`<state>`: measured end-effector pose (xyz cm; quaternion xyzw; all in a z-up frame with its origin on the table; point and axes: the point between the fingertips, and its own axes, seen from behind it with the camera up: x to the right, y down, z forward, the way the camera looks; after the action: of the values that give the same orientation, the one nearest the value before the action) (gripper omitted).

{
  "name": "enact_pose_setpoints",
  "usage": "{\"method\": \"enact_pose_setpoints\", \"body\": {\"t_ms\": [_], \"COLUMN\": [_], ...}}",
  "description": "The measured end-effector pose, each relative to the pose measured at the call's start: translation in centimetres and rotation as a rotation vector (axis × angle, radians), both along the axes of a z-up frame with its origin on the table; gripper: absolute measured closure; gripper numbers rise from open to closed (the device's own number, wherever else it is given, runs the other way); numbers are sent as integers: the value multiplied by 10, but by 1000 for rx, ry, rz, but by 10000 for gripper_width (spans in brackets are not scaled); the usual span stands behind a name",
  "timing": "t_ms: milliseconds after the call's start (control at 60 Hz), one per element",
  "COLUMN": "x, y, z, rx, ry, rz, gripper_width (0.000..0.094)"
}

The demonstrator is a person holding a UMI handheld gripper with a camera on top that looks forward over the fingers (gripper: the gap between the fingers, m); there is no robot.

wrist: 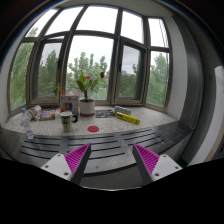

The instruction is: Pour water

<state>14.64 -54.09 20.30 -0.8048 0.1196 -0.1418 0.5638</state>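
A potted green plant [86,92] stood on the far windowsill before a curved bay window [95,50]; a yellow flat object [127,118] lay right of it.

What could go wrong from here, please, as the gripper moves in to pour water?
The hand-held gripper is open and empty, with everything well beyond its fingers. The windowsill is crowded: a potted plant, a cup and a yellow object stand close together, so reaching in might knock a neighbour. Which vessel holds water is unclear from here.

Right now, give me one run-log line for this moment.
phase: approach | tool: open, holding nothing | ahead: windowsill with potted plant, cup, red lid, yellow item | pour: not yet begun
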Motion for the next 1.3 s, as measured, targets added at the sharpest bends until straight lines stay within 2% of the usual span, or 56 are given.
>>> {"method": "enact_pose_setpoints", "body": {"t_ms": [350,467,633,850,1017,1217,1300], "x": [-28,-70,-171,-341,-443,-484,-491], "y": [-11,-15,4,99,209,331,367], "z": [-50,-87,-136,-150,-133,-120,-121], "rx": [-76,-118,-163,-117,12,91,110], "ry": [-50,-46,13,65,60,48,41], "rz": [4,48,129,274,378,388,387], "gripper_width": [80,80,83,84,85,86,131]}}
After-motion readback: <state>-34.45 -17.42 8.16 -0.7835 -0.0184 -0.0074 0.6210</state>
